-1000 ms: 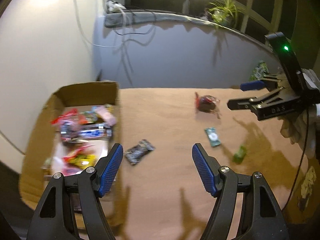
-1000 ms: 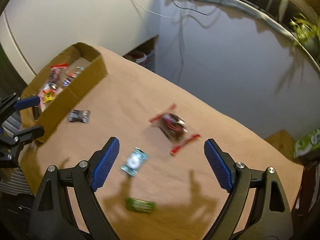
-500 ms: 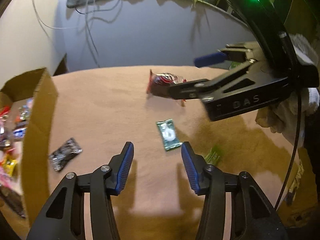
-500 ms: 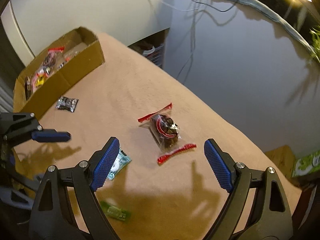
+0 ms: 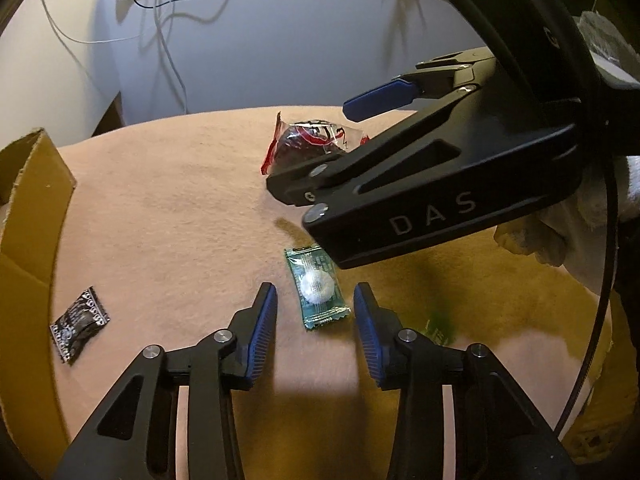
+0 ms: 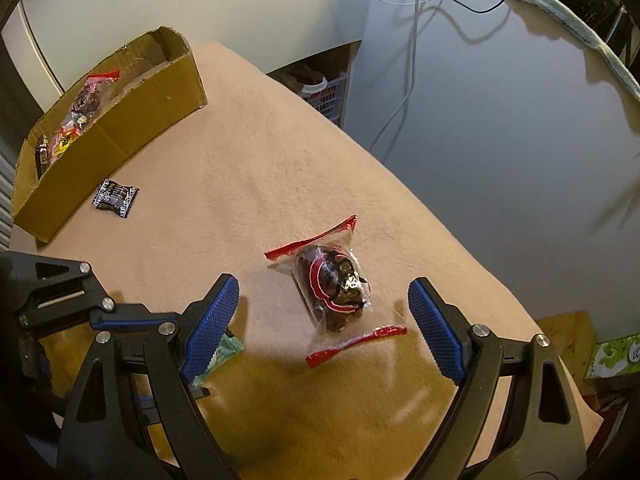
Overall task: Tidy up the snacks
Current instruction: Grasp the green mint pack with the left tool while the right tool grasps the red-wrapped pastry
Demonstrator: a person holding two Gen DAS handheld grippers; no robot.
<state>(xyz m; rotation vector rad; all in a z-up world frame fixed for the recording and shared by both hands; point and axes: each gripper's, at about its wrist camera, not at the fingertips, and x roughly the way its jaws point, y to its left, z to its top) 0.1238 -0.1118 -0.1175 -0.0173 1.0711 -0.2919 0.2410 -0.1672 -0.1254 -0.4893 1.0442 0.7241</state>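
Note:
A green packet (image 5: 318, 288) with a white round sweet lies flat on the tan cloth. My left gripper (image 5: 315, 300) straddles it, and its jaws are closing with a gap still on both sides. A clear bag with red edges (image 6: 332, 288) holds a dark snack. My right gripper (image 6: 323, 292) stands wide open around this bag without touching it. In the left wrist view that gripper's black finger (image 5: 400, 184) covers part of the bag (image 5: 304, 144). The cardboard box (image 6: 120, 136) with several snacks stands at the far left, and a black packet (image 6: 116, 197) lies beside it.
A second green snack (image 5: 438, 324) lies blurred behind my left gripper's right finger. A gloved hand (image 5: 560, 232) holds the right gripper. A green carton (image 6: 616, 354) sits off the table's right corner, and a basket (image 6: 324, 88) stands past the far edge.
My left gripper swung right from the box, came down over the green packet and narrowed its jaws. My right gripper sank over the red-edged bag and stayed wide.

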